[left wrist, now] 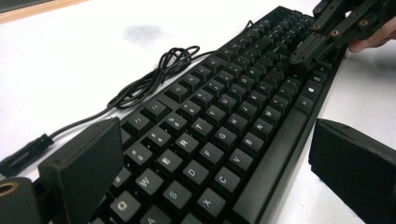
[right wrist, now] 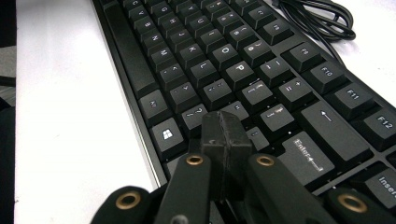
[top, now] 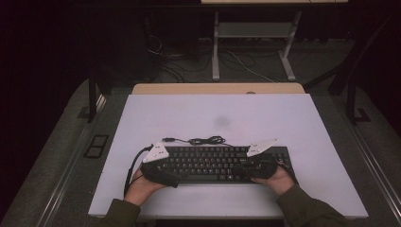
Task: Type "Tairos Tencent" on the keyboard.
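Observation:
A black keyboard (top: 213,163) lies across the near part of the white table top (top: 217,113), its cable (top: 205,140) coiled just behind it. My left gripper (top: 174,176) stands open at the keyboard's left end. In the left gripper view its jaws (left wrist: 219,154) straddle the keyboard (left wrist: 224,121), one at the back edge, the other off the front edge. My right gripper (top: 246,168) is shut with nothing in it, its tip (right wrist: 224,133) hovering at the keys (right wrist: 224,51) near Enter. The left gripper view catches the right gripper (left wrist: 301,58) over the far end.
The cable (left wrist: 149,81) loops on the white surface behind the keyboard, ending in a plug at the left. A faint grey smudge (top: 221,122) marks the table's middle. A wooden desk edge (top: 217,88) lies beyond, with a metal frame (top: 253,30) and floor cables farther back.

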A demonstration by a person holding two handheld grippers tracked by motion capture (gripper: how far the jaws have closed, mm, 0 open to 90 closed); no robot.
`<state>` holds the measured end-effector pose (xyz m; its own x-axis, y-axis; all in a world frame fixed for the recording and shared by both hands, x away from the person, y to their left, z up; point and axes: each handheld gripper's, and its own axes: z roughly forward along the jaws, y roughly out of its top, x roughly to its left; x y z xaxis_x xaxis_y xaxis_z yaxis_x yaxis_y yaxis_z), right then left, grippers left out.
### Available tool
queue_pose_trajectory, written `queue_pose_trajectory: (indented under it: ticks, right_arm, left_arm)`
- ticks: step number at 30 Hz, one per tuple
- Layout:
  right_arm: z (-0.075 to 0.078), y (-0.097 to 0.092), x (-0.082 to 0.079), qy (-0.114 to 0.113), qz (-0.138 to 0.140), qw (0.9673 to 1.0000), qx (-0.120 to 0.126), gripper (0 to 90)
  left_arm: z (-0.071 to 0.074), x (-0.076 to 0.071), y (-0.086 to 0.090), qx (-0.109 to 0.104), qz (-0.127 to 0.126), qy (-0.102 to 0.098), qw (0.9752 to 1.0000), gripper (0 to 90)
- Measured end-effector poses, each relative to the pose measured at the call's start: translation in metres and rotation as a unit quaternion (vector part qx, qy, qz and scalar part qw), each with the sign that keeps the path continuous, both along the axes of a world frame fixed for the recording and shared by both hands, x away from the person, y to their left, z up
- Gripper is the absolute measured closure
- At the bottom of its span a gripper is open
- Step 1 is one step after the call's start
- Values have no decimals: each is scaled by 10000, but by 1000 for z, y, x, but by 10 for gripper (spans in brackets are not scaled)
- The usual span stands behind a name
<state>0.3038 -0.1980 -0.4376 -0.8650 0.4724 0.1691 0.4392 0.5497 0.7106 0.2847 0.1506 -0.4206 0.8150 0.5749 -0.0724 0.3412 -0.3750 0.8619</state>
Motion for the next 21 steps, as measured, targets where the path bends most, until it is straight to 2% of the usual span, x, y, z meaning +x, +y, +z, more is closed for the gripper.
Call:
queue_pose_trajectory:
  ticks: [2,16,21]
  right_arm:
    - [0,0,0,-4,4,10000,-4,892]
    - [0,0,0,8,6,10000,13,893]
    - [0,0,0,-6,1,10000,9,892]
  left_arm:
    - [2,2,-2,-32,4,25,10000,21]
    - [11,26,-27,103,-217,8,9997,25]
    - [8,31,-32,58,-149,27,9999,65]
